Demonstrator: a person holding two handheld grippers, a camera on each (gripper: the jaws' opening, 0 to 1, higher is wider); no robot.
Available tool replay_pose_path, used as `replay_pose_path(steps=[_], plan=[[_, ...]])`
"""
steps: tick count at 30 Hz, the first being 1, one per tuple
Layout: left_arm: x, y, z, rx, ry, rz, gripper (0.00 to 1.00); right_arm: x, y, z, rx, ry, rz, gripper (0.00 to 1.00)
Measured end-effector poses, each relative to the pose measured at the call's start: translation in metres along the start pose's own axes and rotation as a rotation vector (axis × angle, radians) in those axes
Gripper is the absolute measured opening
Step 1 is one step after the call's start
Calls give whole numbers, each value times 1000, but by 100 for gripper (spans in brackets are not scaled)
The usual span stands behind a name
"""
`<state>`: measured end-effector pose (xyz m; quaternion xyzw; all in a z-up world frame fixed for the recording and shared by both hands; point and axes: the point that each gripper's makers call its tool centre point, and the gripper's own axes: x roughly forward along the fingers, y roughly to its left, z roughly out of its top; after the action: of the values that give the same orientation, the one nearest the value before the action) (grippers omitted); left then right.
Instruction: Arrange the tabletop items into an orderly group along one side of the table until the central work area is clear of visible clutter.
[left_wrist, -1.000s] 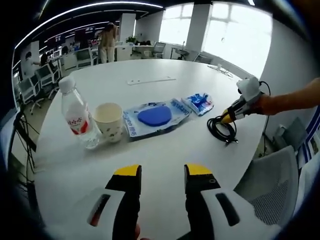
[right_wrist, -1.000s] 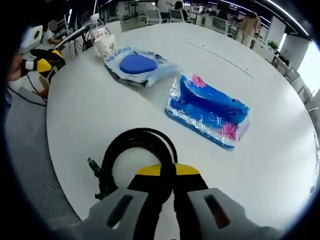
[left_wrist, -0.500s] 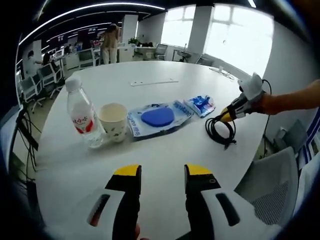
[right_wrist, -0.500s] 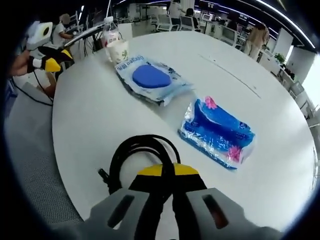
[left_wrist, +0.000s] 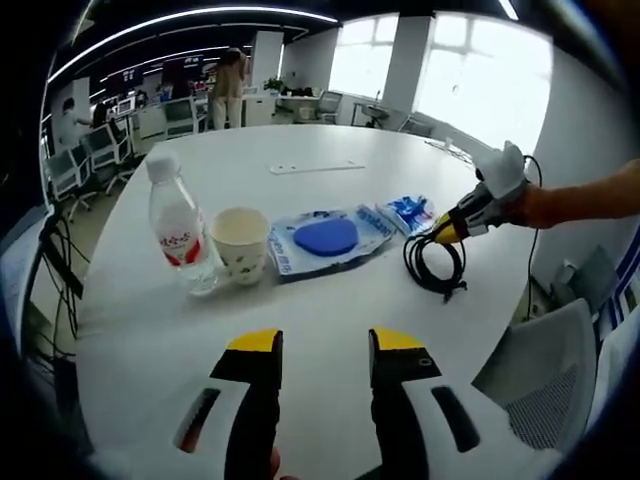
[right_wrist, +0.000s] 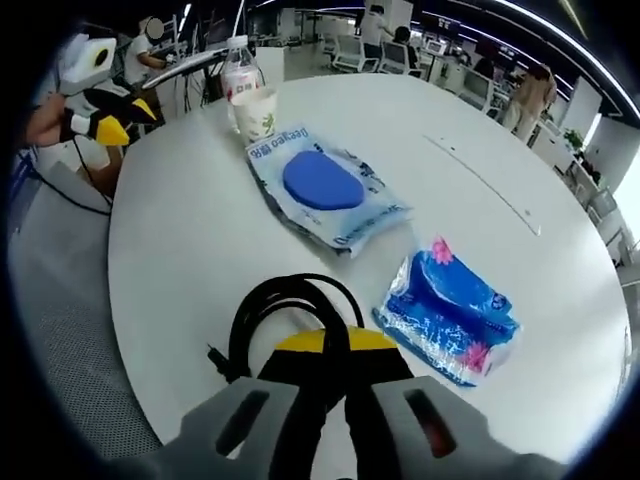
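Now the right tool (right_wrist: 323, 345) has its jaws clamped on a coiled black cable (right_wrist: 283, 315), the loop lying on the white tabletop (right_wrist: 180, 240) just ahead of the yellow jaw tips, its plug end pointing toward the near edge. Beyond the cable in the right gripper view lies a blue tissue pack (right_wrist: 447, 312), and farther on a clear packet with a blue pad (right_wrist: 322, 183) inside. Past that stand a paper cup (right_wrist: 253, 111) and a water bottle (right_wrist: 237, 66), close together near the far rim.

From the left gripper view, the left tool (left_wrist: 320, 345) hovers low over the tabletop (left_wrist: 330, 320) with its jaws apart and nothing between them. Ahead of it the things form a rough row: bottle (left_wrist: 177, 222), cup (left_wrist: 241, 242) just beside it, packet (left_wrist: 325, 238), tissue pack (left_wrist: 405, 212), then the cable (left_wrist: 433, 264) under the right tool (left_wrist: 447, 231), held by a hand (left_wrist: 530, 205) reaching in from the right.

Office chairs and desks stand in the background, with people among them.
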<state>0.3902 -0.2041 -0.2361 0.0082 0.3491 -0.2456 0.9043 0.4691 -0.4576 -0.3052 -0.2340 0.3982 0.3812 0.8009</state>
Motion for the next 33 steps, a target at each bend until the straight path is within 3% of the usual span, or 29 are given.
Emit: replay_pose_path(steps=[15,33], plan=[[0,4,1,-13,-1,9,33,17,-5,1,0,45,11,1],[2,4,1,-11,4,8,33,17,-7,-5,24,50,10,2]])
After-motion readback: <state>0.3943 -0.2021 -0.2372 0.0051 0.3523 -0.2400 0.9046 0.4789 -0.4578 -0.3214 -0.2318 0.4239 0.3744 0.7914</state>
